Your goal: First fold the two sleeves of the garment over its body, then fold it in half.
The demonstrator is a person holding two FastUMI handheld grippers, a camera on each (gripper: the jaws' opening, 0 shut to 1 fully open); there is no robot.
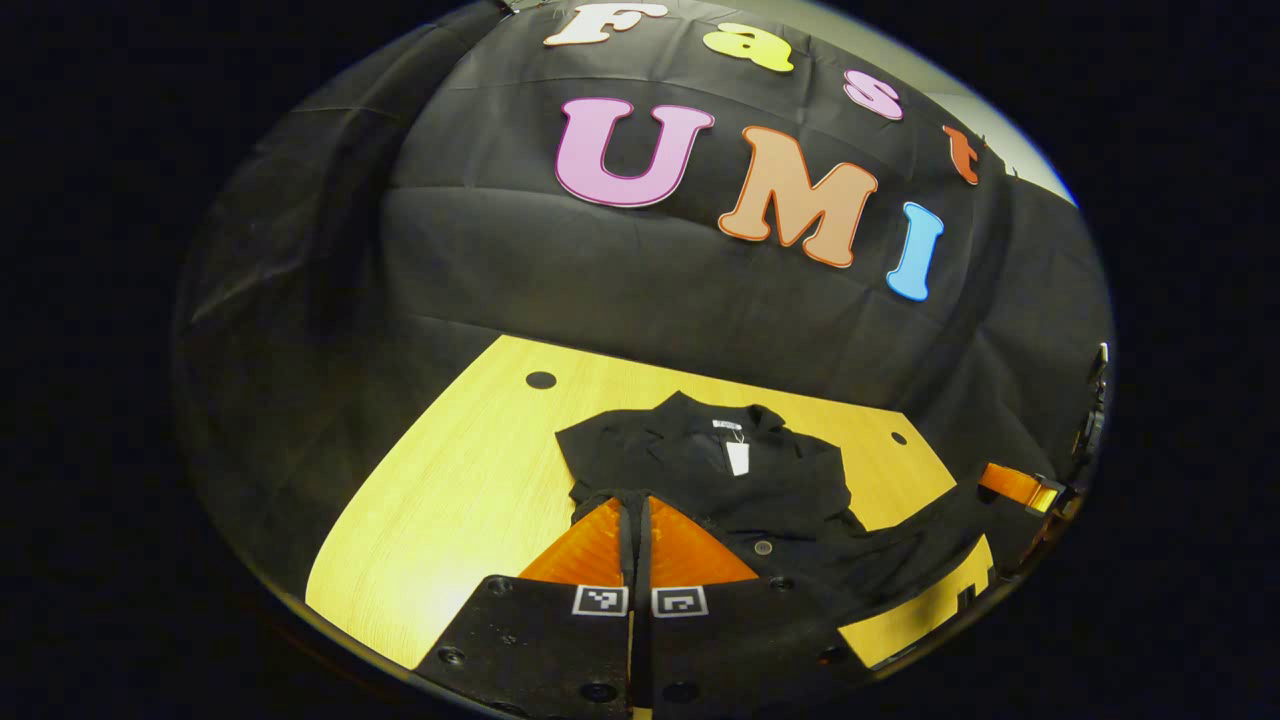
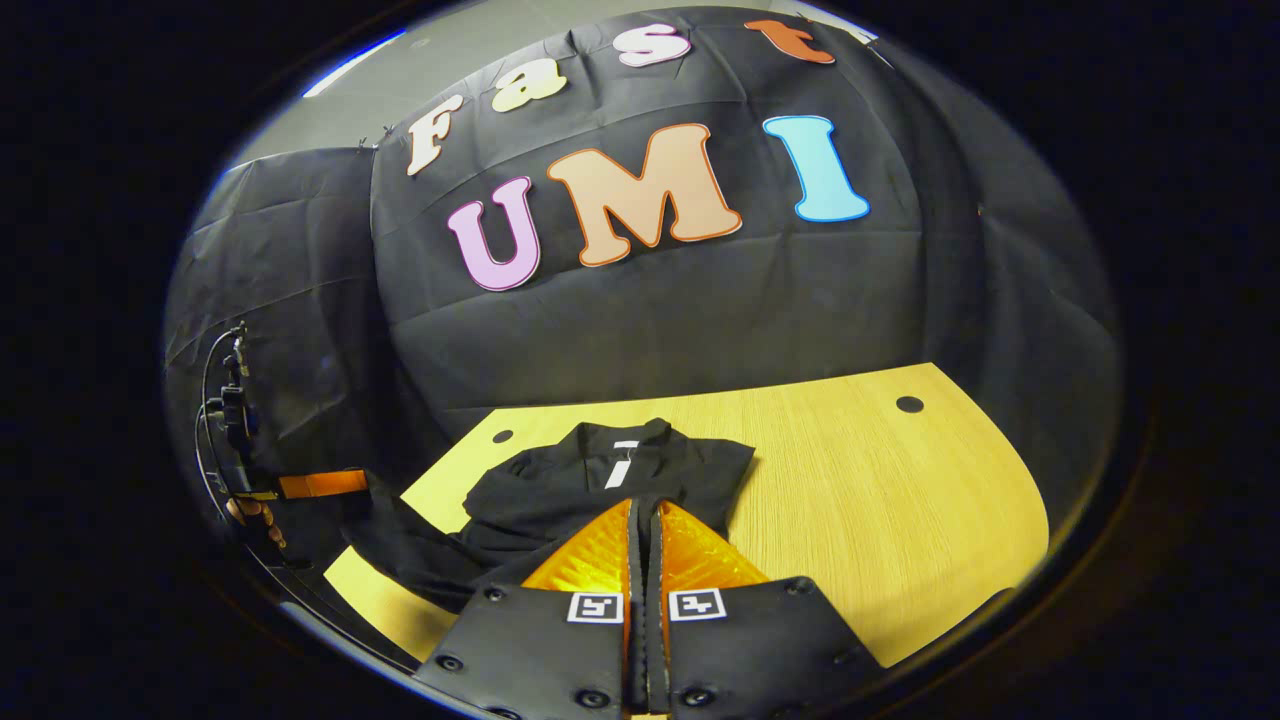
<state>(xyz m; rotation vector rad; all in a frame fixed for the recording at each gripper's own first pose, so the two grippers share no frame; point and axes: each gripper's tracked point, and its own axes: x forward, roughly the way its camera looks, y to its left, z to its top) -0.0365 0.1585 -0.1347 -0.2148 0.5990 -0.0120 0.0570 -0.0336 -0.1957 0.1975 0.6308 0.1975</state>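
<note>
Garment (image 1: 720, 480), black, lies on the wooden table (image 1: 450, 500) with its collar toward the booth wall and a white tag (image 1: 737, 457) at the neck. Left gripper (image 1: 636, 505) and right gripper (image 2: 645, 508) each hover over its near edge, fingers pressed together; whether cloth is pinched between them cannot be told.

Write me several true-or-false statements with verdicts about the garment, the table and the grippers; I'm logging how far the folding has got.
1. The black collared garment lies on a yellow wooden table. True.
2. A white tag hangs at the collar. True.
3. The left gripper is wide open. False: its fingers sit close together.
4. The garment is already folded in half. False: one sleeve stretches out to the right gripper.
</note>
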